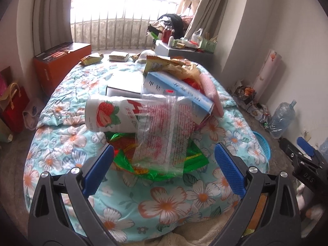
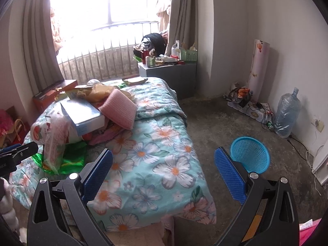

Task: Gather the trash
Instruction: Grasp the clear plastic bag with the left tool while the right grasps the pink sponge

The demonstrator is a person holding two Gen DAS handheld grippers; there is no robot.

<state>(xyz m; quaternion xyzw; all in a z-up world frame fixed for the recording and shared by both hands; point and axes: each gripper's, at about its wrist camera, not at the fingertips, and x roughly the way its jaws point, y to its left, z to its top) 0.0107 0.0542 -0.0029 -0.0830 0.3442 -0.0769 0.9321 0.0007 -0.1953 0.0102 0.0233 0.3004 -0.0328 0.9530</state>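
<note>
Left wrist view: the left gripper [image 1: 164, 164] hovers over a bed with a floral quilt [image 1: 168, 201], its jaws spread wide and holding nothing. Just beyond the blue pads [image 1: 229, 168] lies a heap of trash: a clear plastic wrapper with red print [image 1: 164, 131] lies over a green foil wrapper [image 1: 190, 160], and behind them a white strawberry bag [image 1: 108, 114] lies on its side. Farther back, a light blue box [image 1: 176, 90] lies tilted across the pile, touching a pink knitted cloth [image 1: 211, 94] on its right and crumpled yellow packaging [image 1: 168, 65] beyond it. A grey flat box [image 1: 123, 90] lies to the left of the blue box. At the far edge of the bed sit several small snack packets [image 1: 92, 59]. An orange carton [image 1: 59, 65] stands on the floor at far left. The right gripper [image 1: 305, 155] shows at the right edge of this view, low beside the bed. In the right wrist view, the right gripper [image 2: 164, 164] also has its jaws wide apart and empty, near the foot of the bed. A blue mesh basket [image 2: 250, 153] stands on the concrete floor [image 2: 215, 123] to the right of the bed, just beyond the right pad. A large water bottle [image 2: 287, 112] stands against the far right wall, well apart from the basket.
</note>
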